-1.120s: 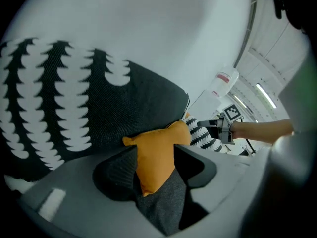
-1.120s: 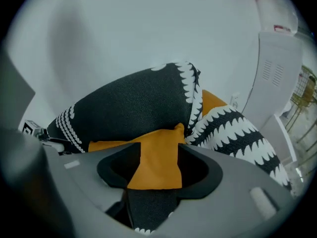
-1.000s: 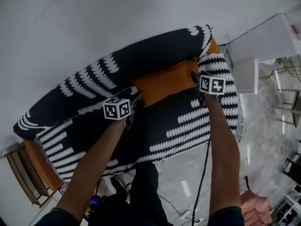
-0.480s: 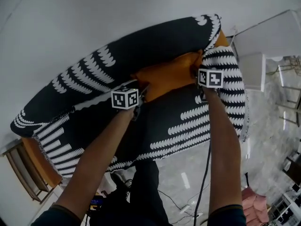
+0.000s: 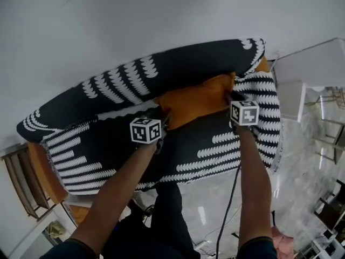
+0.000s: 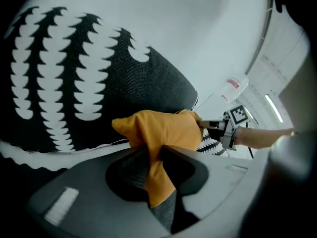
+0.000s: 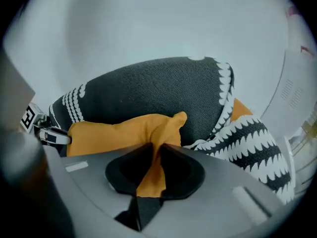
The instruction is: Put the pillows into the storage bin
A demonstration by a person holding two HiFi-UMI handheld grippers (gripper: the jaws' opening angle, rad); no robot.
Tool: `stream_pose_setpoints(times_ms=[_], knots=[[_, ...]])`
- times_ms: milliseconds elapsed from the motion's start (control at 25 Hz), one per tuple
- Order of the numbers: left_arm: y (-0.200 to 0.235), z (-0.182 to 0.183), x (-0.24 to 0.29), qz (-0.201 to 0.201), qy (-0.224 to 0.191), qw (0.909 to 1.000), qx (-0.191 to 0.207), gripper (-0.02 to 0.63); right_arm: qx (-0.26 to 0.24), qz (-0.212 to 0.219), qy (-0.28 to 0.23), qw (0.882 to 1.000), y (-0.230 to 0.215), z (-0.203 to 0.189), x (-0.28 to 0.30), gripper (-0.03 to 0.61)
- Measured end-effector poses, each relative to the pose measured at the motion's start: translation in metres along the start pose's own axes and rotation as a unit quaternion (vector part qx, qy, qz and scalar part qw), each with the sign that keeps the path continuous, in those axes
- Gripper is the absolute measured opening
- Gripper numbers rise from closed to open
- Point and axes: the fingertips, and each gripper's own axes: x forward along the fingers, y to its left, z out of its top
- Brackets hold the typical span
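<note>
A sofa [image 5: 102, 144] draped in a black cover with white scalloped stripes is filling the space around both sets of fingertips. Its dark backrest [image 5: 178, 69] is rising just beyond them, and a white wall [image 5: 161, 15] is standing behind that. Out past the fingertips of the right gripper [image 5: 230, 96] the striped sofa arm [image 5: 259, 90] is curving round, with a white cabinet [image 5: 312, 63] further off on that side. Well away from the left gripper [image 5: 162, 118], a wooden frame [image 5: 24, 182] is sitting at the sofa's other end. A black cable [image 5: 230, 193] is trailing down below the right gripper.

Only the orange pillow [image 5: 195, 100] is lying between the two grippers, stretched along the foot of the backrest. Its long axis is running straight from one gripper to the other, parallel to the backrest, with one end corner pointing into each gripper.

Both pairs of jaws have just been closing and are standing nearly together, each pinching a bunched corner of orange fabric. The left gripper is holding the pillow's left end, the right gripper its right end.
</note>
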Motion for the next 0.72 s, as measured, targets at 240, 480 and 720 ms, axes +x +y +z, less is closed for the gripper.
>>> stream_pose_setpoints(times_ms=[240, 480, 720], knots=[[0.024, 0.026, -0.076, 0.027, -0.047, 0.9985, -0.001, 0.075, -0.021, 0.028, -0.035, 0.999, 0.071, 0.043, -0.023, 0.067], [0.039, 0.055, -0.161, 0.052, -0.099, 0.9936, 0.014, 0.074, -0.047, 0.053, -0.076, 0.995, 0.147, 0.094, -0.058, 0.061], [0.069, 0.075, -0.263, 0.092, -0.165, 0.9819, 0.000, 0.074, -0.096, 0.094, -0.107, 0.985, 0.249, 0.154, -0.081, 0.060]])
